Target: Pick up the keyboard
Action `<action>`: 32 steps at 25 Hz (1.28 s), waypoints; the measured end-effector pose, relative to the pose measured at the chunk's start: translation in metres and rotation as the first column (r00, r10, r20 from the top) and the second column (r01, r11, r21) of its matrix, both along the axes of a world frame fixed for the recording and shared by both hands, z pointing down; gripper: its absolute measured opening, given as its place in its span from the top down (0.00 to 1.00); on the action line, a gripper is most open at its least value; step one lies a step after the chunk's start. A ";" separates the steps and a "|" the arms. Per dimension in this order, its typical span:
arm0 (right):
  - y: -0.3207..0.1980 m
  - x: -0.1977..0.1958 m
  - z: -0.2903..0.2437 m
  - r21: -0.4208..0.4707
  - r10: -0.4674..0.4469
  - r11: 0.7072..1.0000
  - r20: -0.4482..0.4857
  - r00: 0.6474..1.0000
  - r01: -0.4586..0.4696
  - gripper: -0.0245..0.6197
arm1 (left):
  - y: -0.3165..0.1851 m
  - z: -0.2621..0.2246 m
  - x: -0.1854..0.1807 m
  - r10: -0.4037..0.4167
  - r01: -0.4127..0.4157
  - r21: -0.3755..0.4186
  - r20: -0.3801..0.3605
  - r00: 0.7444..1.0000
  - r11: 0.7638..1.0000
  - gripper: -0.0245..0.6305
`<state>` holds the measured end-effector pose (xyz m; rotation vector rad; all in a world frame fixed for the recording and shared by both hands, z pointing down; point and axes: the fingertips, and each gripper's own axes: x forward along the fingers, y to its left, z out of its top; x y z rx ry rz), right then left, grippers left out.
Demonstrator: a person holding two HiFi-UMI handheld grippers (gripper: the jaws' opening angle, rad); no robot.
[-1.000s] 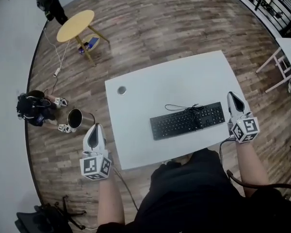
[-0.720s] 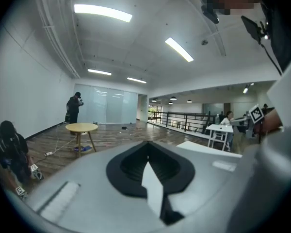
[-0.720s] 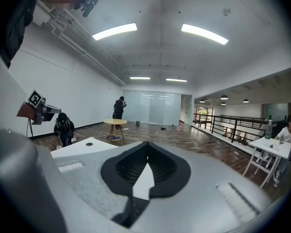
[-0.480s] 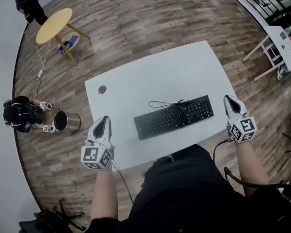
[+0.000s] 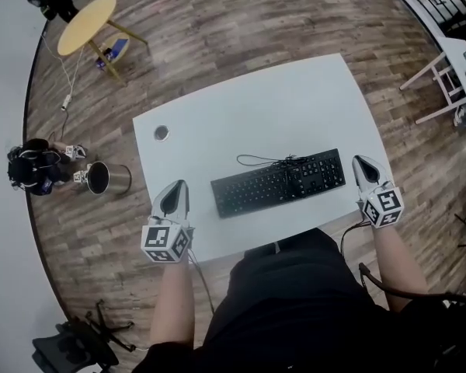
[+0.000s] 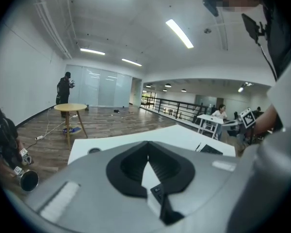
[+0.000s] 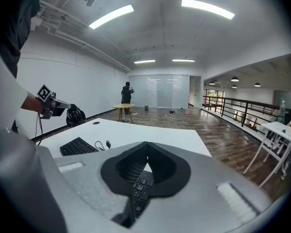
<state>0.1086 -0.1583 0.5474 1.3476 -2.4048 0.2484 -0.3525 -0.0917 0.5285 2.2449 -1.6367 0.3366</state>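
Head view: keyboard [image 5: 278,183] flat on table [image 5: 248,115]; left gripper [image 5: 173,196] near its left end, right gripper [image 5: 363,168] just beside right end; no contact. Left gripper view: jaws together, empty. Right gripper view: same; keys just beyond. Judged: approach only; grasp, lift not yet done.

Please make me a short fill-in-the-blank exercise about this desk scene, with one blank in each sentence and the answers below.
1. The keyboard on the white table is ____ in colour.
2. It lies ____ the left tongs and the right tongs.
3. Both tongs are ____, not open, and hold nothing.
4. The round table on the wooden floor has a ____ top.
Answers: black; between; shut; yellow.
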 end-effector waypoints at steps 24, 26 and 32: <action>-0.012 -0.007 0.038 -0.104 -0.043 0.994 -0.020 0.999 0.041 0.96 | 0.018 0.045 0.007 -0.045 0.038 -0.134 -0.051 0.998 0.990 0.82; -0.012 -0.006 0.042 -0.115 -0.044 0.993 -0.022 0.999 0.041 0.96 | 0.020 0.051 0.008 -0.045 0.036 -0.156 -0.059 0.997 0.987 0.81; -0.010 -0.005 0.051 -0.136 -0.043 0.990 -0.021 0.999 0.040 0.89 | 0.023 0.059 0.011 -0.033 0.024 -0.178 -0.044 0.998 0.984 0.81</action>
